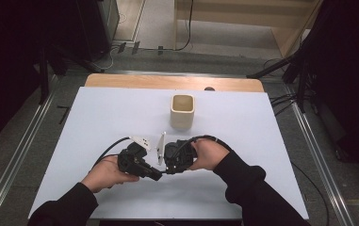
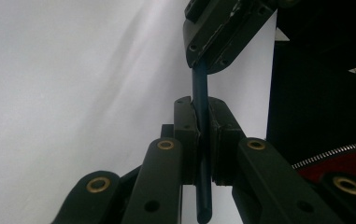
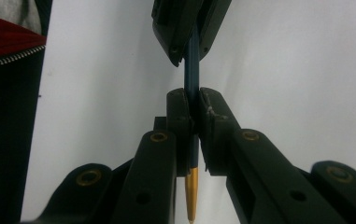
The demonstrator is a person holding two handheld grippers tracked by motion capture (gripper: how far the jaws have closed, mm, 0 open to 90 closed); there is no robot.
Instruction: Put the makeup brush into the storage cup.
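Note:
A thin dark-blue pen (image 2: 199,84) runs between my two grippers, which face each other tip to tip low over the white table (image 1: 120,117). My left gripper (image 2: 201,105) is shut on the pen's shaft, pads pressing it from both sides. In the left gripper view the right gripper (image 2: 203,63) clamps the same pen a little farther along. My right gripper (image 3: 192,95) is shut on the blue pen (image 3: 192,70), whose gold tip (image 3: 191,191) pokes out behind its pads. From above, the left gripper (image 1: 154,173) and right gripper (image 1: 168,168) meet near the table's front middle.
A cream square cup (image 1: 182,111) stands upright on the table behind the grippers, its mouth open upward. A black cable (image 1: 109,150) curls from the left gripper across the table. Dark stands and cables line the floor on both sides.

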